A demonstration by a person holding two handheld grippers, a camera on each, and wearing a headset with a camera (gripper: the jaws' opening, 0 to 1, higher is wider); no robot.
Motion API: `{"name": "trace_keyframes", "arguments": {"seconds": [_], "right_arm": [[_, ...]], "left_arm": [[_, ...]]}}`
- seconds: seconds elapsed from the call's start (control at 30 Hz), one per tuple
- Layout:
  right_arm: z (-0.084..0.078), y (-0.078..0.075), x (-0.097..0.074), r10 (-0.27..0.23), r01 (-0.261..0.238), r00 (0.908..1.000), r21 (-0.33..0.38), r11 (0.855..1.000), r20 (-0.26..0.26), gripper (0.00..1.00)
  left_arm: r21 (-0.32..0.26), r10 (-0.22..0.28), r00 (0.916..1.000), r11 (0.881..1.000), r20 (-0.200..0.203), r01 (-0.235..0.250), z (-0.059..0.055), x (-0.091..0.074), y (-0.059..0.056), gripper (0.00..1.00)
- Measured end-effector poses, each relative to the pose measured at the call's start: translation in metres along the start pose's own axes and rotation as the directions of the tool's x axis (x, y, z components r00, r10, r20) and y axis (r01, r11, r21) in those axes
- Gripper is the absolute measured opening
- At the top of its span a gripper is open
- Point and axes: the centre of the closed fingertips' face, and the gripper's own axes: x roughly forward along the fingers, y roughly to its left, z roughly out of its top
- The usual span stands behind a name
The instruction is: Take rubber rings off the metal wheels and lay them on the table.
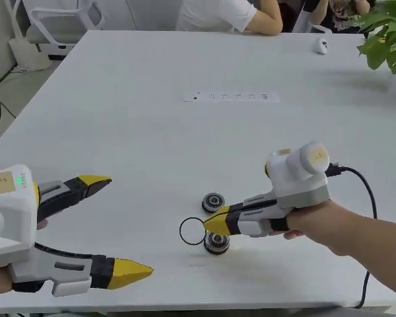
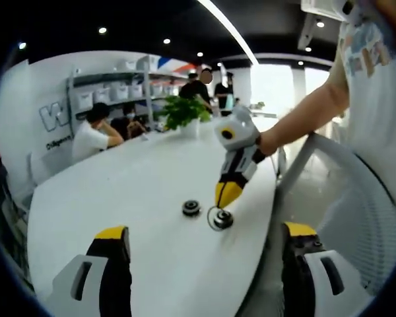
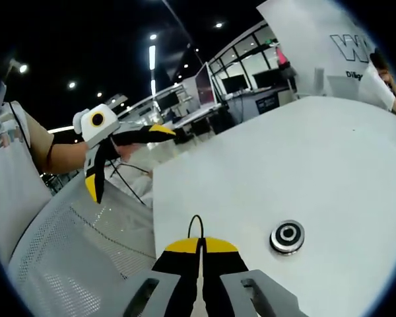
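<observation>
The wide white bench point(image 1: 152, 132) had a smooth, matt top with only a faint sheen. The far metal wheel point(image 1: 212, 202) and the near metal wheel point(image 1: 217, 246), both small and round, were bright and polished at the rim and darker toward the hub. The thin black rubber ring point(image 1: 192, 231) looked dull, with no glint. The left gripper point(image 1: 129, 224) and the right gripper point(image 1: 211, 225) had smooth, hard plastic shells in white and grey, slightly glossy; their jaws were black plastic with matt yellow tips. The black cable point(image 1: 363, 181) had a smooth sheath. The white chair point(image 3: 66, 224) was of perforated mesh.
</observation>
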Motion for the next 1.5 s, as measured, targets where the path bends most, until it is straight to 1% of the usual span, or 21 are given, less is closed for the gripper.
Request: {"name": "trace_keyframes", "arguments": {"seconds": [0.17,0.27,0.4,0.57,0.67,0.83,0.87,0.97,1.07,1.13,1.23,1.3,1.43,1.5], "right_arm": [[0.002,0.001,0.010,0.005,-0.005,1.0000,0.002,1.000,-0.003,0.00],[0.000,-0.001,0.015,-0.002,0.002,0.9998,-0.010,1.000,-0.018,0.00],[-0.002,-0.002,0.021,-0.006,0.006,0.9995,-0.009,1.000,-0.032,0.00],[-0.011,-0.001,0.029,-0.012,0.010,0.9980,-0.023,1.000,-0.063,0.00],[-0.018,-0.002,0.034,-0.029,0.026,0.9961,-0.038,0.999,-0.084,0.00],[-0.020,-0.005,0.037,-0.057,0.052,0.9943,-0.057,0.997,-0.090,0.00],[-0.020,-0.007,0.038,-0.072,0.065,0.9932,-0.071,0.995,-0.091,0.00],[-0.019,-0.008,0.038,-0.078,0.072,0.9934,-0.075,0.995,-0.084,0.08],[-0.019,-0.009,0.038,-0.086,0.078,0.9928,-0.091,0.993,-0.084,0.10],[-0.018,-0.010,0.038,-0.091,0.084,0.9929,-0.093,0.992,-0.076,0.15],[-0.014,-0.012,0.033,-0.104,0.099,0.9931,-0.093,0.991,-0.054,0.21],[-0.010,-0.012,0.029,-0.107,0.103,0.9935,-0.095,0.990,-0.039,0.22],[-0.003,-0.013,0.022,-0.113,0.111,0.9935,-0.104,0.988,-0.012,0.28],[0.000,-0.014,0.019,-0.114,0.114,0.9934,-0.106,0.988,-0.001,0.29]], "left_arm": [[-0.002,0.010,0.9999,1.000,-0.008,-0.010,-0.004,-0.005,0.002,0.97],[-0.008,0.018,0.9998,1.000,-0.011,-0.018,-0.006,-0.007,0.004,0.97],[-0.014,0.022,0.9997,1.000,-0.015,-0.022,-0.008,-0.007,0.004,0.97],[-0.010,0.017,0.9996,1.000,-0.020,-0.017,-0.009,-0.005,0.003,0.97],[-0.008,0.014,0.9996,1.000,-0.025,-0.014,-0.010,-0.005,0.003,0.96],[-0.009,0.013,0.9995,1.000,-0.029,-0.014,-0.011,-0.005,0.002,0.96],[-0.008,0.013,0.9994,1.000,-0.032,-0.013,-0.012,-0.005,0.002,0.96],[-0.008,0.013,0.9993,1.000,-0.035,-0.013,-0.013,-0.005,0.002,0.96],[-0.010,0.013,0.9993,1.000,-0.035,-0.013,-0.013,-0.005,0.001,0.96],[-0.009,0.011,0.9992,1.000,-0.039,-0.011,-0.014,-0.005,0.001,0.96],[-0.007,0.011,0.9992,1.000,-0.039,-0.011,-0.013,-0.005,0.001,0.95],[-0.006,0.010,0.9992,1.000,-0.038,-0.010,-0.012,-0.003,0.001,0.95],[0.003,0.005,0.9993,1.000,-0.038,-0.004,-0.009,0.000,0.001,0.94],[0.010,0.002,0.9994,1.000,-0.035,-0.001,-0.006,0.003,0.002,0.93]]}}
